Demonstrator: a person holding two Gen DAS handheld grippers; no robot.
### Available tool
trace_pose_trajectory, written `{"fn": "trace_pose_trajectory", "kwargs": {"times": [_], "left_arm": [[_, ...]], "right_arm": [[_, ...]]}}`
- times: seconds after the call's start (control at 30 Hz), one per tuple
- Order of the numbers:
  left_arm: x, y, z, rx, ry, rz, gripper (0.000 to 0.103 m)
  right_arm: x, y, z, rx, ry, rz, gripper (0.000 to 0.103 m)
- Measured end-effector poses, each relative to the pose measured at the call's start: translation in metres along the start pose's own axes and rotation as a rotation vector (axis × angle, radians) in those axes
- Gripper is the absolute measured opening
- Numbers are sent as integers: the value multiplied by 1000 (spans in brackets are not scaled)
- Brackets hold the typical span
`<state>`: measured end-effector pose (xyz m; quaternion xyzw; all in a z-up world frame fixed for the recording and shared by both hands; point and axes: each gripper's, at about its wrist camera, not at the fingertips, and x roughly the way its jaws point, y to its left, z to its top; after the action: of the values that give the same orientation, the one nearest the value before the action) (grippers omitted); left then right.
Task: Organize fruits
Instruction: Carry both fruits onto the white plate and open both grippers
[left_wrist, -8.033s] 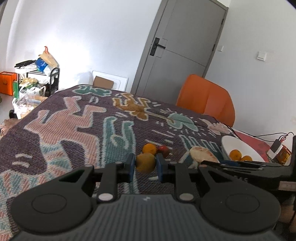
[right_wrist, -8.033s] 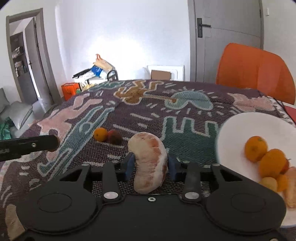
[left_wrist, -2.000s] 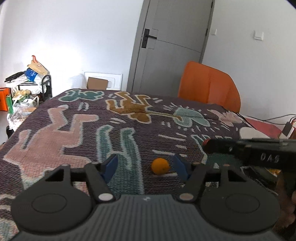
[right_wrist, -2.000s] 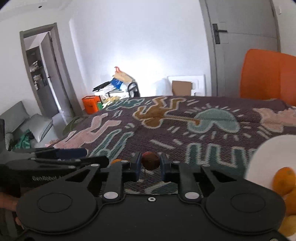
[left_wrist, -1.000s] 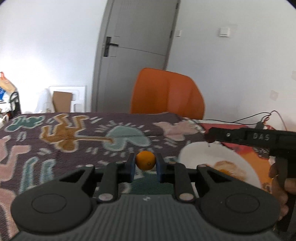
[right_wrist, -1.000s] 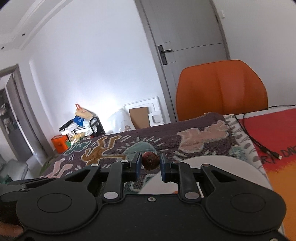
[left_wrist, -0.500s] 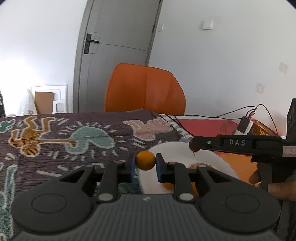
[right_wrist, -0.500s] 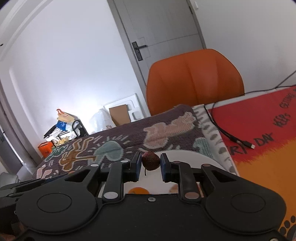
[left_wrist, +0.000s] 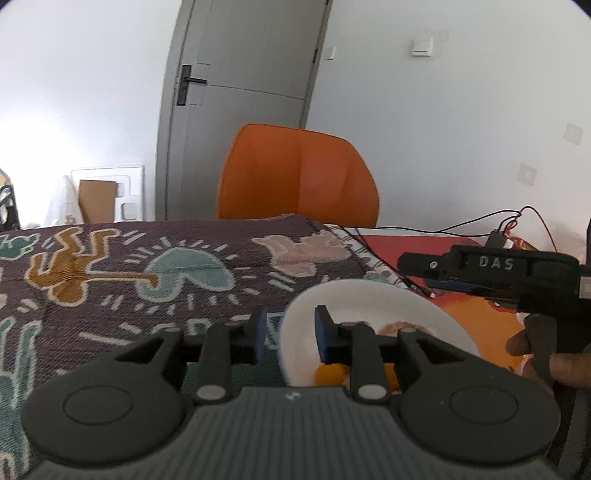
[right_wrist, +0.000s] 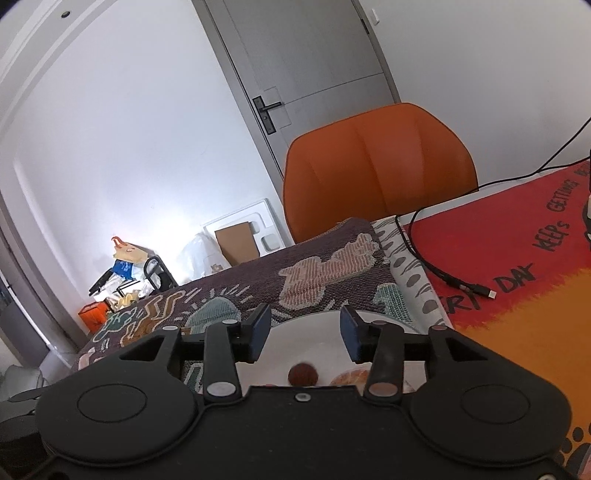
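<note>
Both of my grippers have just been opening, and neither one has anything between its pads now. My left gripper (left_wrist: 288, 334) hangs over the near rim of the white bowl (left_wrist: 354, 291), its blue pads parted with only the bowl's inside showing in the gap. Below it, partly hidden by the gripper's own body, an orange (left_wrist: 328, 374) lies in the bowl, and a pale, pinkish fruit (left_wrist: 402, 326) rests further right in the bowl. My right gripper (right_wrist: 304, 332) is spread wider, also above the bowl (right_wrist: 306, 328); the small dark red fruit (right_wrist: 303, 373) sits loose in the bowl underneath the gap, apart from both pads, with the pale fruit (right_wrist: 351, 376) just beside it to the right. In the left wrist view my right gripper (left_wrist: 417, 266) reaches in from the right over the far side of the bowl, my hand (left_wrist: 543, 354) wrapped on its handle. The bowl stands on the bench (left_wrist: 110, 266), on its patterned cloth near the edge of a red and orange mat (right_wrist: 517, 258). A black cable (right_wrist: 443, 273) trails across that mat, and an orange chair (left_wrist: 295, 177) stands behind the bench.
</note>
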<state>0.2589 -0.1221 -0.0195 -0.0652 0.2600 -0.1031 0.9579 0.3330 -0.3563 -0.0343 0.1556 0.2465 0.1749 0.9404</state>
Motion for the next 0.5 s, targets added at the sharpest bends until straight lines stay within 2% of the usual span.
{"fn": "trace_pose_trajectory", "kwargs": {"times": [0.07,0.17,0.27,0.33,0.5], "left_arm": [[-5,5,-2,-8,7,17,29],[-15,14,-4,-27,15,45,35],[-28,22,-3,-39,5,68,44],[-37,27,-4,-43,2,82,54],[-60,40,-8,-64,-16,110,69]], "right_arm": [[0,3,0,-8,-1,-4,53],[0,8,-2,-25,8,-2,54],[3,15,-8,-26,35,12,54],[3,20,-12,-38,42,5,54],[-8,35,-23,-69,51,-10,60]]}}
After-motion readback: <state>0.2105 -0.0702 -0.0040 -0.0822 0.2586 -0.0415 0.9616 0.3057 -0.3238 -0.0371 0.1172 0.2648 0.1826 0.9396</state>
